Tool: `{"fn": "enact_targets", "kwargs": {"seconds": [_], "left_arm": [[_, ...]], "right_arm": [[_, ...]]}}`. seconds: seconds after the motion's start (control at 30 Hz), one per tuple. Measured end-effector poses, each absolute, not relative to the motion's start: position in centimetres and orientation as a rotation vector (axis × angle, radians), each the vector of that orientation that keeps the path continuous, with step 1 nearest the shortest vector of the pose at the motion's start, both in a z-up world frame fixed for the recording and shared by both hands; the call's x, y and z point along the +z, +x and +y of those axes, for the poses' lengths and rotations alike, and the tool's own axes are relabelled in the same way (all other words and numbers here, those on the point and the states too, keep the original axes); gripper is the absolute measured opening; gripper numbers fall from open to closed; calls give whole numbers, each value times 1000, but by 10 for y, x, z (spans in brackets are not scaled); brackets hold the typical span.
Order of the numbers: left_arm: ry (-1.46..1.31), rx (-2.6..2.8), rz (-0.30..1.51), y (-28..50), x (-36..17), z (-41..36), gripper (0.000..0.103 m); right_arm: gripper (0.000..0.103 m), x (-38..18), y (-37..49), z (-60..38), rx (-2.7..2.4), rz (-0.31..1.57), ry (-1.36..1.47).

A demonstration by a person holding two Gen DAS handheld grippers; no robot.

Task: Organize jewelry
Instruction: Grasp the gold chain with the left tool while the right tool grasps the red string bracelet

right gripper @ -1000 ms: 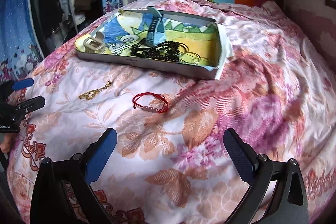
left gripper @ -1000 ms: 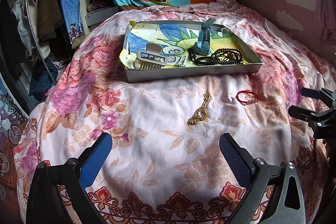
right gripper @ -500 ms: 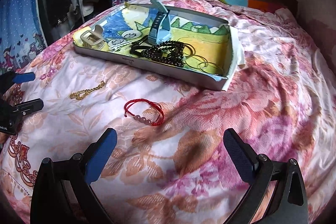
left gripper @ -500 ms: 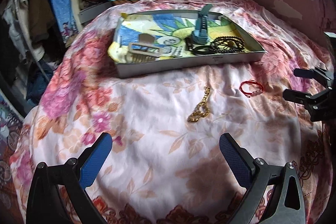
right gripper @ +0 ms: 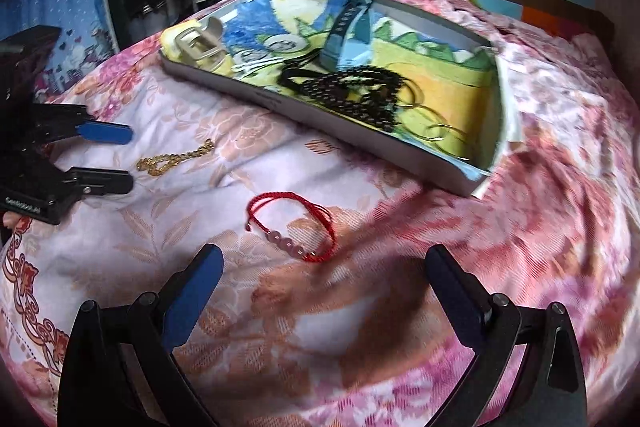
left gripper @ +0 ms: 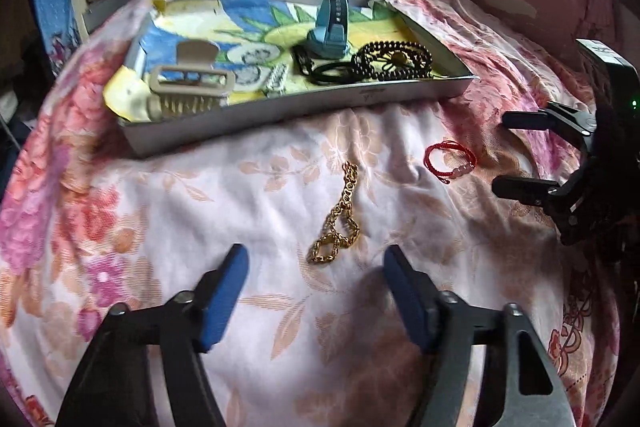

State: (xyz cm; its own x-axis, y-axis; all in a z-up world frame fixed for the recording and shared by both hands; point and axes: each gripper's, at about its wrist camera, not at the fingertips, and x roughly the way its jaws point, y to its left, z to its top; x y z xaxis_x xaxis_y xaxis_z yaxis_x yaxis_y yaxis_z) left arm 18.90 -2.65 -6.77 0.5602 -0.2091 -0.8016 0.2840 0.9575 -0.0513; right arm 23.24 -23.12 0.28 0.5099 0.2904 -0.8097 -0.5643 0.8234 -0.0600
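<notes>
A gold chain (left gripper: 338, 223) lies on the floral bedspread, its near end just ahead of and between the blue pads of my left gripper (left gripper: 315, 259). The jaws are closing and the pads do not touch the chain. A red cord bracelet (right gripper: 292, 227) with pink beads lies just in front of my right gripper (right gripper: 324, 255), which stands wide open and empty. Each gripper shows in the other's view: the left gripper (right gripper: 100, 159) around the gold chain (right gripper: 172, 159), the right gripper (left gripper: 510, 153) beside the red bracelet (left gripper: 450, 161).
A shallow grey tray (left gripper: 280, 107) with a colourful liner sits farther back on the bed. It holds a teal watch (left gripper: 332, 27), black bead strands (left gripper: 392, 61) and a beige hair claw (left gripper: 188, 87). Hanging clothes stand at the left, a monkey blanket behind.
Both grippers have come forward and lower toward the bed. The left jaws have narrowed and now flank the chain's near end. The red bracelet lies closer to the right fingertips.
</notes>
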Motion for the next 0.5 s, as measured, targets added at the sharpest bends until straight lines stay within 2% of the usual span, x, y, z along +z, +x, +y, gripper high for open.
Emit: {"fn": "enact_targets", "kwargs": {"seconds": [0.1, 0.17, 0.23, 0.5], "left_arm": [[70, -343, 924, 194, -69, -29, 61], [68, -372, 934, 199, -71, -32, 53], [89, -388, 950, 202, -77, -38, 44], [99, -378, 964, 207, -83, -40, 35]], "right_arm": [[92, -4, 239, -226, 550, 922, -349], [80, -8, 241, -224, 554, 928, -366], [77, -12, 244, -221, 564, 935, -377], [73, -24, 251, -218, 579, 955, -349]]}}
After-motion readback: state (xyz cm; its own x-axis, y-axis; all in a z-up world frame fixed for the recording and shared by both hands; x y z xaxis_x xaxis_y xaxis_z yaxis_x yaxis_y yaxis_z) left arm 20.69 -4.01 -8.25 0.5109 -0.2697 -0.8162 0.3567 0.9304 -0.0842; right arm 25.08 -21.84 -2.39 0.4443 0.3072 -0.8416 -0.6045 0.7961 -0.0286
